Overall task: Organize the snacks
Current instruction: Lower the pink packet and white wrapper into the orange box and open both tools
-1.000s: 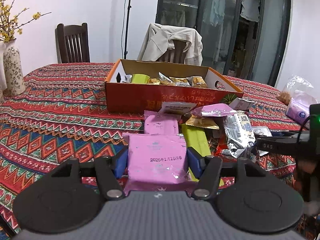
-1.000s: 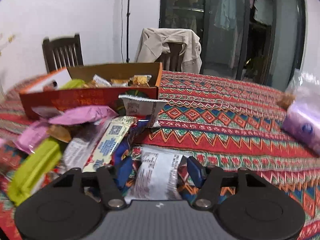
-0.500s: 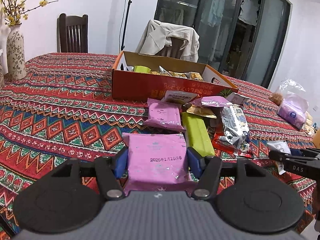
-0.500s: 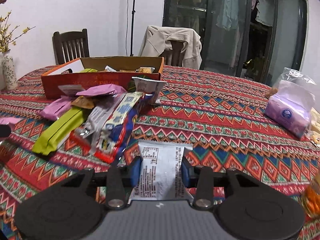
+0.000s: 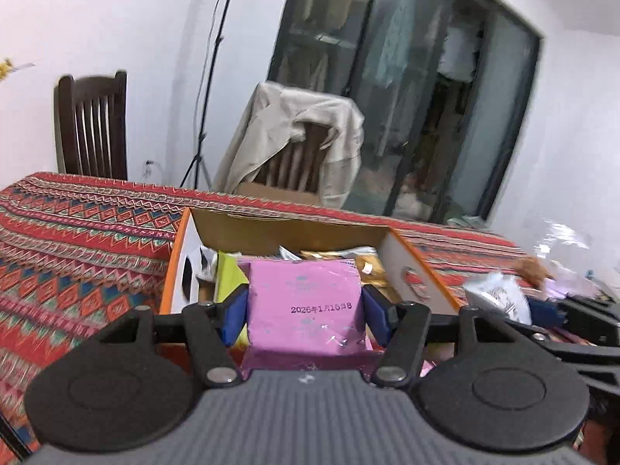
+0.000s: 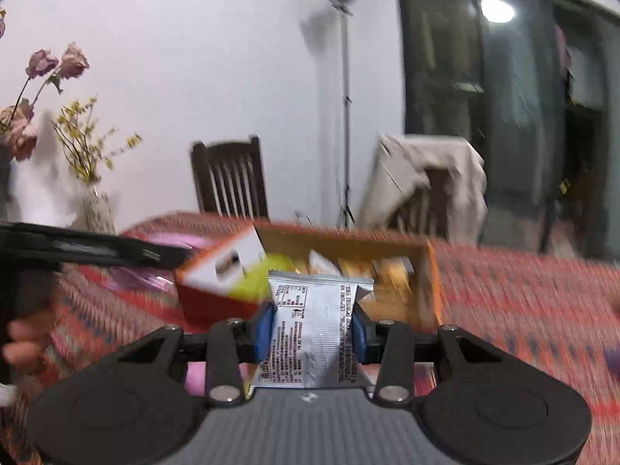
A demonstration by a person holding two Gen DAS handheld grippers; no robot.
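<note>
1. Nearest in the left wrist view, the left gripper [image 5: 304,304] has its blue pads clenched on the two sides of a pink snack packet [image 5: 304,306], which carries a printed date and is held clear of the tablecloth.
2. Similarly, in the right wrist view the right gripper [image 6: 313,327] grips a silver snack packet [image 6: 312,329] with small print on its back, the blue pads pressing on both of its edges.
3. Just beyond both packets sits an open orange cardboard box [image 5: 422,271], resting on a table covered by a red patterned tablecloth [image 5: 77,232].
4. Inside the box lie a yellow-green packet [image 5: 228,275] at the left end and several gold-wrapped snacks [image 5: 368,265] toward the right end.
5. From the left wrist view, the pink packet sits in front of the box's near wall, level with its opening; whether it is over the box I cannot tell.
6. At the right edge of that view the right gripper's black frame shows, with its silver packet beside the box's right end.
7. At the left edge of the right wrist view, a hand [image 6: 23,343] holds the left gripper's black body; this view is blurred.
8. Farther back stand a dark wooden chair [image 5: 93,128], a second chair draped with a beige jacket [image 5: 294,135], and a light stand [image 6: 345,116].
9. A vase of yellow flowers [image 6: 95,178] sits at the table's far left.
10. Farthest of all are a white wall and dark glass doors [image 5: 407,97].
</note>
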